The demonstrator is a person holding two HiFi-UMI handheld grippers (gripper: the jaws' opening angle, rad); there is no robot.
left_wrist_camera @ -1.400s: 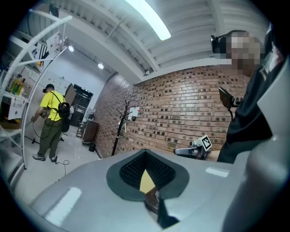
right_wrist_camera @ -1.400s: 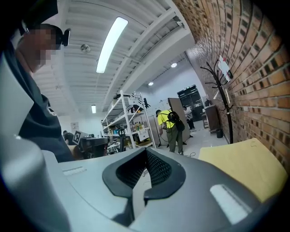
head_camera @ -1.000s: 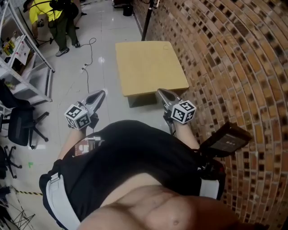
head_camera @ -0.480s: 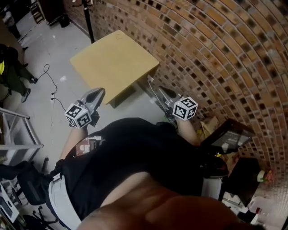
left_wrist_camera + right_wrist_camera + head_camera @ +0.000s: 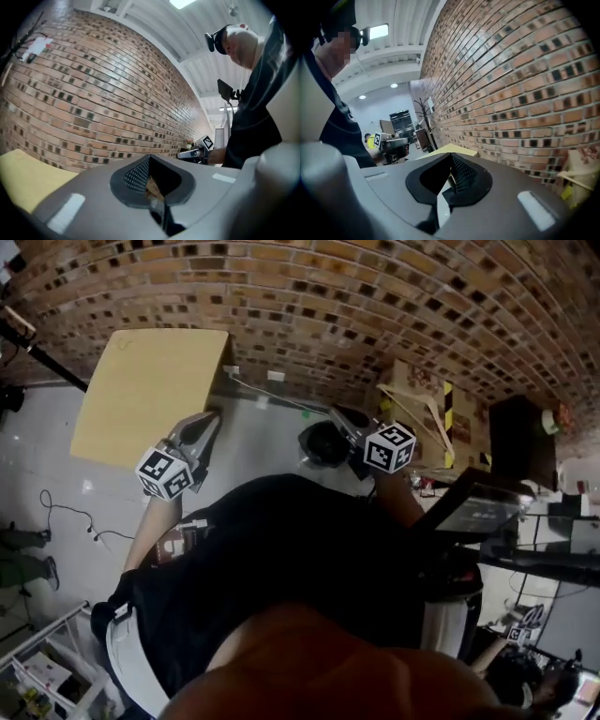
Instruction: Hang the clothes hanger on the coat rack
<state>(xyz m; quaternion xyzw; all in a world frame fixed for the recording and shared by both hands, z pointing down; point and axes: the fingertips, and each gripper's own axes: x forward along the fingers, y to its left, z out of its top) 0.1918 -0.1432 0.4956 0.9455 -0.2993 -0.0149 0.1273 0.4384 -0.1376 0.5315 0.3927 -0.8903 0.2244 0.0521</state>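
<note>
We face a brick wall (image 5: 375, 296) of red-brown and dark bricks that runs ahead of both pairs of jaws. A pale yellow counter (image 5: 141, 390) stands against it, beyond the left jaws and off to their left. Below the jaws lies a glossy light grey floor (image 5: 267, 432). Right of the right jaws, brown cardboard (image 5: 422, 395) leans at the foot of the wall, next to a dark cabinet (image 5: 516, 432). Overhead, a white ribbed ceiling (image 5: 197, 42) carries a bright light panel (image 5: 182, 3).
</note>
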